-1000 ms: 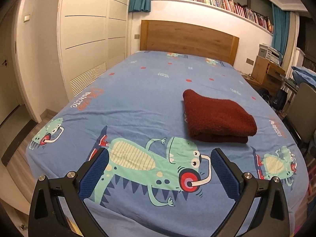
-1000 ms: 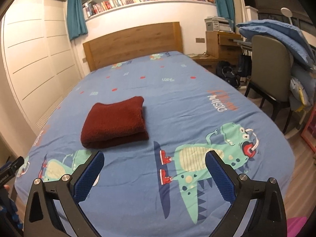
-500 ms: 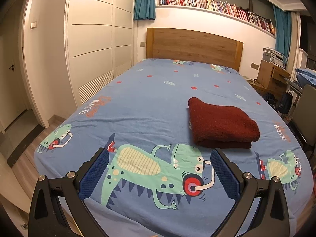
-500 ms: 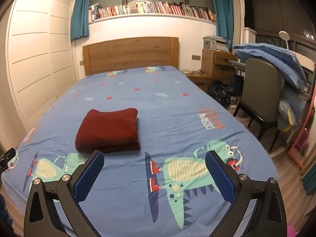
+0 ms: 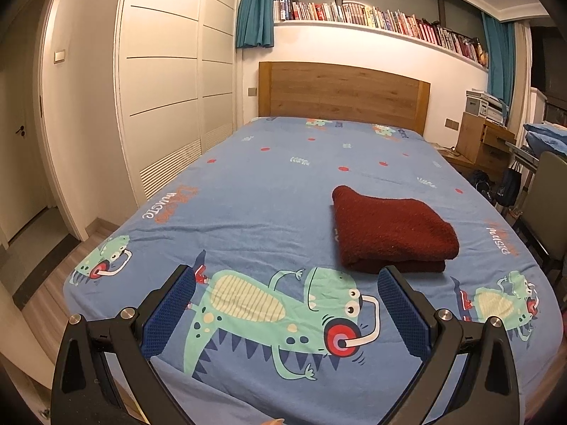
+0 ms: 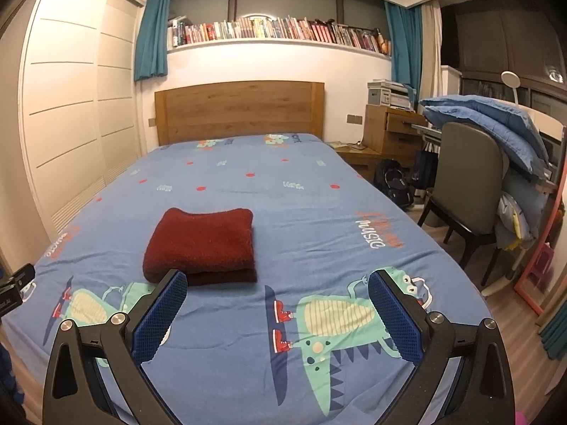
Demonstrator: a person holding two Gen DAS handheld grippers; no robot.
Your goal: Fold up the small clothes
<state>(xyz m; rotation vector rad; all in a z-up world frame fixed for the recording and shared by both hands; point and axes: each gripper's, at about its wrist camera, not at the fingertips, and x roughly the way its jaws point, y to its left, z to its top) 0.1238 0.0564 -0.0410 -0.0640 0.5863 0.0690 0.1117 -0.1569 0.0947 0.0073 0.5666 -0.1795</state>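
Where the dinosaur-printed blue cotton bedsheet [image 5: 269,191] lies smooth over the bed, a dark red, nubby terry-like garment folded into a thick rectangular pad [image 5: 389,230] rests on it, toward the foot end. From the right wrist view the same red pad [image 6: 202,241] sits left of the middle of the bed, its rounded fold edge facing the wooden slab headboard [image 6: 241,109] and its stacked open layers facing the cameras. Its long axis appears to run from foot to head of the bed, though the fisheye makes that hard to judge.

The left gripper [image 5: 287,276] hangs above the foot of the bed with its jaws spread wide, nothing between them; the fingers [image 5: 170,311] are black metal faced with blue, finely gridded rubber. The right gripper [image 6: 278,279] is held likewise, jaws wide apart and empty, its left finger overlapping the near corner of the garment in view without a visible touch.

Compared with a second ago, both cameras have pulled back and risen: the garment looks smaller and farther off, more of the row of books on the high white shelf [image 6: 276,32] and the teal curtains [image 6: 150,39] shows, and the garment itself has kept its place and shape.
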